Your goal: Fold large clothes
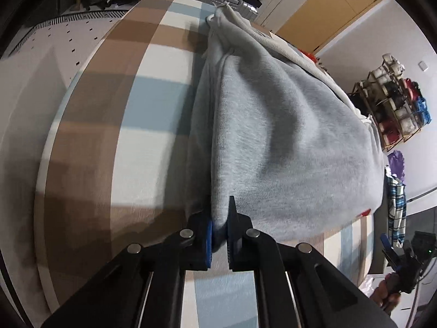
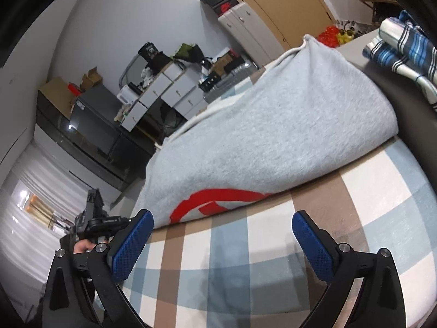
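A large grey sweatshirt (image 1: 286,142) with a red print lies partly folded on a bed with a checked brown, blue and white sheet (image 1: 142,114). My left gripper (image 1: 220,229) is shut on a folded edge of the sweatshirt at its near corner. In the right wrist view the sweatshirt (image 2: 273,125) lies ahead with its red print (image 2: 215,199) at the near edge. My right gripper (image 2: 221,224) is open and empty, just short of that edge above the sheet (image 2: 245,259). The left gripper also shows in the right wrist view (image 2: 95,218), at the far left.
A striped blue and white cloth (image 2: 404,49) lies at the bed's far right. White drawers (image 2: 169,90) and a dark cabinet (image 2: 90,125) stand beyond the bed. A shelf of shoes (image 1: 390,101) stands against the wall. A white perforated board (image 1: 54,43) borders the bed's left side.
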`<state>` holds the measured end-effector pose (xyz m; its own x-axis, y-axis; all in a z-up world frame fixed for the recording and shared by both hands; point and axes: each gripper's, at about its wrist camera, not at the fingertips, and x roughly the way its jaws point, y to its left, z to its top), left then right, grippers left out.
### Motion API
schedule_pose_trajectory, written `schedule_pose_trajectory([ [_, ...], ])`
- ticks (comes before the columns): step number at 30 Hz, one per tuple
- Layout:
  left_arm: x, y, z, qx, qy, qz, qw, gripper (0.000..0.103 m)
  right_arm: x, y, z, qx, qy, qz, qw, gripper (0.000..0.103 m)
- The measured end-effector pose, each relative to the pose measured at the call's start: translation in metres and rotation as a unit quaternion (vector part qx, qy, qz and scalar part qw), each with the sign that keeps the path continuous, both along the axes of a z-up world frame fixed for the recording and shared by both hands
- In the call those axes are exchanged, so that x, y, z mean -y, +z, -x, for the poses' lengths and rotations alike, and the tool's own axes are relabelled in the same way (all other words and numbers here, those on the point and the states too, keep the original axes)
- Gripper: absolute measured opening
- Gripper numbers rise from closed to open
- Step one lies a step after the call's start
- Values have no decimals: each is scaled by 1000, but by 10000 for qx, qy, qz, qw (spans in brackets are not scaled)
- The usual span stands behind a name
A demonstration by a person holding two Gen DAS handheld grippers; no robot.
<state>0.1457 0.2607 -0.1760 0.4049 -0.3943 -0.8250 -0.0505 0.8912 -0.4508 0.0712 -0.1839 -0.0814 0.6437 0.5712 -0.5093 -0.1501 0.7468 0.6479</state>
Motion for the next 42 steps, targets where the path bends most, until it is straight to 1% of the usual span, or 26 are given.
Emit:
schedule_pose_trajectory([
  [3, -2, -4, 12, -39, 75, 154, 9998, 3, -1, -2, 3, 8, 50, 126, 9999, 103],
  [5, -1, -3, 18, 38, 105, 243, 9996, 3, -1, -3, 0, -30, 57, 200, 9998, 103],
  [8, -5, -2, 20, 80, 154, 426, 9989, 3, 4, -7, -4, -205, -47, 180, 9996, 103],
  [12, -21, 8, 39, 210, 219, 484, 9984, 3, 28, -15, -11, -468, -240, -160, 9985, 103],
  [14, -25, 19, 45, 277, 422, 313, 9982, 6, 41, -19, -15, -568, -378, -420, 9968, 103],
  [15, -27, 20, 48, 272, 519, 272, 9979, 10, 45, -20, -18, -631, -470, -492, 9957, 103],
  [17, -33, 28, 53, 214, 851, 286, 9957, 15, 56, -25, -27, -839, -631, -690, 9921, 103],
  [18, -38, 33, 59, 266, 991, 496, 9935, 21, 61, -27, -32, -913, -692, -805, 9901, 103],
  [19, -43, 34, 67, 371, 981, 783, 9914, 35, 64, -29, -37, -988, -732, -893, 9884, 103],
  [20, -44, 35, 71, 442, 942, 1008, 9894, 45, 65, -30, -43, -1061, -720, -961, 9871, 103],
  [21, -42, 34, 72, 458, 926, 1137, 9881, 69, 66, -32, -49, -1129, -701, -1020, 9859, 103],
  [22, -42, 31, 75, 474, 968, 1385, 9845, 75, 67, -33, -52, -1157, -716, -1031, 9853, 103],
  [23, -44, 28, 76, 467, 983, 1584, 9814, 75, 68, -34, -59, -1211, -742, -998, 9848, 103],
  [24, -44, 21, 74, 350, 954, 1807, 9783, 75, 68, -36, -62, -1283, -766, -961, 9841, 103],
  [25, -44, 14, 70, 187, 988, 1881, 9770, 75, 68, -39, -69, -1407, -815, -929, 9823, 103],
  [26, -31, 8, 64, 98, 1037, 1942, 9754, 75, 70, -42, -73, -1480, -835, -936, 9810, 103],
  [27, -31, -1, 59, -32, 1083, 2132, 9710, 75, 71, -44, -76, -1537, -894, -921, 9798, 103],
  [29, -35, -11, 51, -148, 1207, 2298, 9656, 75, 74, -45, -80, -1538, -1023, -844, 9792, 103],
  [32, -37, -16, 39, -56, 1280, 2540, 9587, 75, 74, -49, -85, -1524, -1150, -853, 9779, 103],
  [34, -36, -14, 31, -12, 1328, 2552, 9577, 75, 73, -49, -84, -1434, -1292, -868, 9773, 103],
  [35, -37, -13, 29, 12, 1337, 2572, 9571, 77, 71, -49, -85, -1376, -1296, -847, 9783, 103],
  [36, -36, -12, 28, 29, 1340, 2590, 9566, 81, 71, -49, -85, -1330, -1305, -800, 9792, 103],
  [38, -32, -10, 20, 71, 1308, 2627, 9560, 82, 67, -48, -87, -1248, -1324, -719, 9807, 103],
  [39, -27, -11, 19, 105, 1286, 2645, 9557, 82, 68, -47, -90, -1214, -1335, -766, 9806, 103],
  [40, -26, -12, 16, 202, 1301, 2711, 9535, 82, 69, -48, -90, -1070, -1311, -955, 9809, 103],
  [42, -27, -13, 29, 440, 1329, 2908, 9465, 82, 74, -46, -85, -689, -1121, -1347, 9821, 103],
])
